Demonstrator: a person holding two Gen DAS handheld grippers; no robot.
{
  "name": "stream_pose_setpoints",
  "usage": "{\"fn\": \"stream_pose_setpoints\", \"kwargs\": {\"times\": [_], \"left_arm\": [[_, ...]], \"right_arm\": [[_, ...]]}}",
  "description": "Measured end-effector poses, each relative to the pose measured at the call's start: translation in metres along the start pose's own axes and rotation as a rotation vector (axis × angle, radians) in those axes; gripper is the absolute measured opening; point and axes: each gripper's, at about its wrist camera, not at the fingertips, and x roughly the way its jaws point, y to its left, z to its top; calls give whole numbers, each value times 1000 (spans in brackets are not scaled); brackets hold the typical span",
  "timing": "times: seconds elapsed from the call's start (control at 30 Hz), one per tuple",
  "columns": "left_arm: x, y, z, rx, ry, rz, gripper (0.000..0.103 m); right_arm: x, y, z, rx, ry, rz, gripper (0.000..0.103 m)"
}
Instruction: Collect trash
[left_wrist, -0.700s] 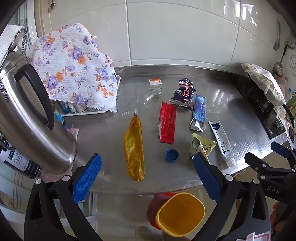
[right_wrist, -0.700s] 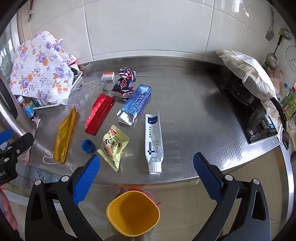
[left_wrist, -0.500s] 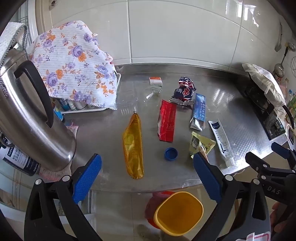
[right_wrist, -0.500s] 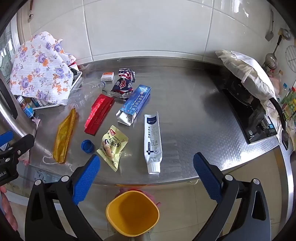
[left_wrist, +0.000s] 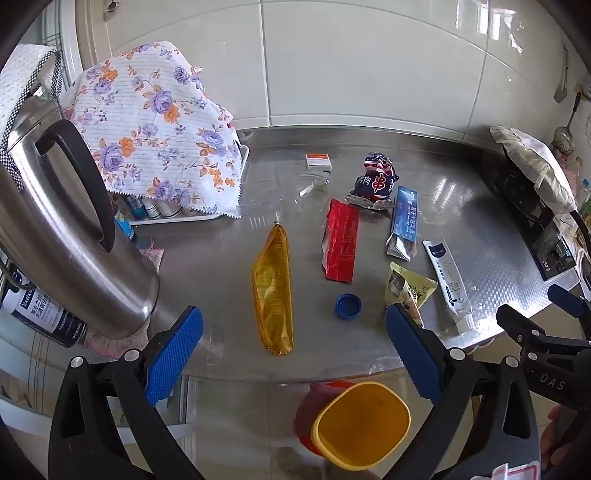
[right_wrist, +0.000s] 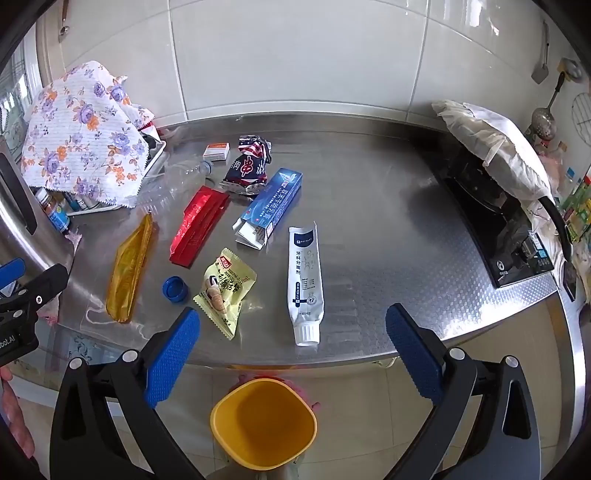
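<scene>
stainless counter, centre of frame, holding the trash: amber wrapper, red sachet, blue bottle cap, yellow snack packet, white tube, blue carton, crumpled dark bag. yellow bin at bottom centre, below the counter edge. left gripper and right gripper: both spread wide, empty, above the near edge. handling, judged: films light, limp, slippery, so pinch across the middle; tube firmer, so grip mid-body.

Floral cloth drapes a rack beside a steel kettle; stove opposite.
</scene>
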Motion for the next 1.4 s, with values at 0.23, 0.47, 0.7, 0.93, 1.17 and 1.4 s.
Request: {"fn": "stream_pose_setpoints", "kwargs": {"times": [0.23, 0.47, 0.7, 0.93, 1.17, 1.4], "left_arm": [[-3, 2, -4, -8, 1, 1, 98], [-3, 2, -4, -7, 6, 7, 98], [-3, 2, -5, -3, 5, 10, 98], [-3, 0, -3, -1, 10, 13, 98], [-3, -1, -1, 1, 10, 17, 98], [-3, 0, -1, -2, 12, 13, 98]], "right_arm": [[-1, 0, 0, -5, 2, 1, 100], [0, 0, 0, -7, 3, -1, 100], [0, 0, 0, -11, 3, -2, 100], [0, 1, -1, -12, 3, -3, 100], [0, -1, 1, -15, 1, -4, 100], [1, -1, 1, -14, 3, -5, 100]]}}
